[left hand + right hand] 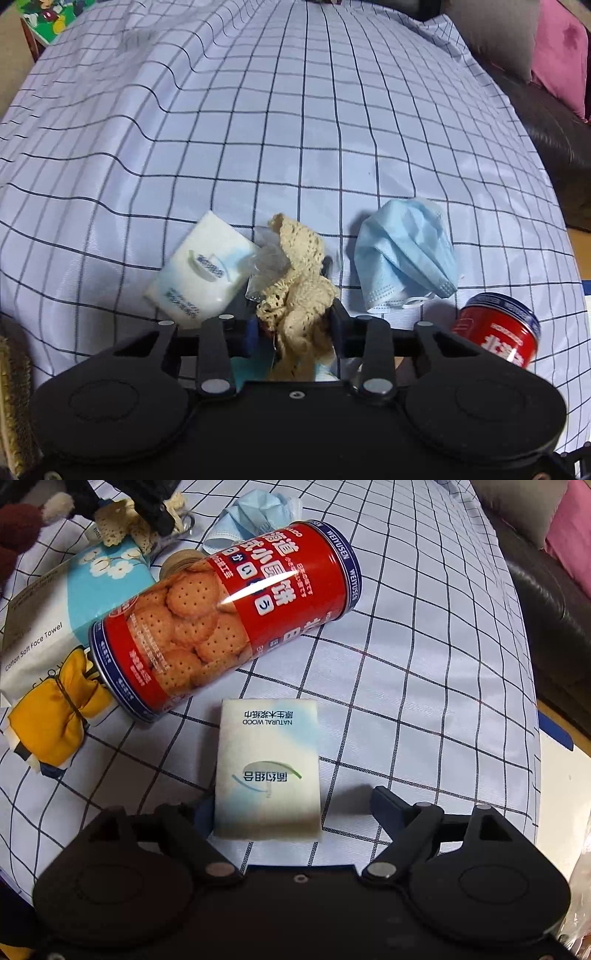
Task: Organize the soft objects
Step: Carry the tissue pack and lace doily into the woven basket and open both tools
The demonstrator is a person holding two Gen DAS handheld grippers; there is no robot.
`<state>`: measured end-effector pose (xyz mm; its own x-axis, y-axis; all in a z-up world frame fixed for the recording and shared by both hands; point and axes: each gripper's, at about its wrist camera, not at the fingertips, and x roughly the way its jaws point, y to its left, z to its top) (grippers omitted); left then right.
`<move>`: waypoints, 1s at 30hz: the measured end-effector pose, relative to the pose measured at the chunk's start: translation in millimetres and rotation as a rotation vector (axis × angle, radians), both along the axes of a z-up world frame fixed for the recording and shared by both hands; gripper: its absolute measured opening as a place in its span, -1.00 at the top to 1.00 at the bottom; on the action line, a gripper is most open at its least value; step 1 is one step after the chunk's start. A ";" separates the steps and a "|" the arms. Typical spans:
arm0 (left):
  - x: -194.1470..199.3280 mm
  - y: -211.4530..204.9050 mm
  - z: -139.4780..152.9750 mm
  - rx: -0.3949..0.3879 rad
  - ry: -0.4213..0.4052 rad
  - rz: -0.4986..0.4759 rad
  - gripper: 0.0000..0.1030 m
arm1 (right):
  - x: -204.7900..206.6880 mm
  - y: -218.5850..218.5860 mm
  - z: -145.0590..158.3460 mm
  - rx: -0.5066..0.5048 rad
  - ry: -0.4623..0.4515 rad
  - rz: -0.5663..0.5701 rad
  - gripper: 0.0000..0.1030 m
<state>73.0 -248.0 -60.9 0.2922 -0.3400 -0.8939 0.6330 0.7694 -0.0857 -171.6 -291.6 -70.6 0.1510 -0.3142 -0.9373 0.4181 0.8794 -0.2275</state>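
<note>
My left gripper [291, 317] is shut on a beige crocheted lace cloth [299, 291], which bunches up between the fingers. A white tissue pack [201, 266] lies just left of it and a blue face mask [406, 254] lies to the right on the checked sheet. In the right wrist view, my right gripper [291, 812] is open around a white "Natural Wood" tissue pack [267, 764]; the left finger touches the pack's side, the right finger stands apart. The left gripper with the lace [122, 520] shows at the top left there.
A red biscuit can [229, 616] lies on its side ahead of the right gripper; its end shows in the left wrist view [498, 328]. A cotton face towel pack [62, 616], a yellow stuffed cloth [59, 716] and the mask [255, 513] lie left and behind. A dark sofa [546, 590] borders the right.
</note>
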 end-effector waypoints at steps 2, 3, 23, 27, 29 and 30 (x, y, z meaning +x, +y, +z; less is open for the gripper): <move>-1.5 4.4 6.1 -0.010 -0.007 0.002 0.29 | -0.3 1.2 0.9 0.010 -0.005 0.001 -0.49; -1.5 6.3 8.5 -0.015 -0.007 0.001 0.29 | -0.1 1.6 2.3 0.020 -0.011 0.001 -0.37; -15.5 77.1 69.7 -0.057 -0.053 0.030 0.29 | -8.1 -47.7 73.5 -0.022 -0.105 -0.264 0.03; -23.2 97.9 86.6 -0.079 -0.070 0.042 0.29 | 1.1 -35.4 94.3 -0.025 -0.170 -0.249 0.03; -24.7 111.2 94.0 -0.085 -0.076 0.054 0.29 | 10.7 -22.9 101.2 -0.021 -0.192 -0.226 0.03; -24.6 118.1 97.7 -0.088 -0.079 0.062 0.29 | 17.4 -15.5 104.2 -0.018 -0.200 -0.211 0.03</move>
<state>48.4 -129.9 36.8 0.3830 -0.3956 -0.8348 0.5922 0.7987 -0.1068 -154.3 -307.1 33.6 0.2615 -0.3747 -0.8895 0.6299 0.7645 -0.1369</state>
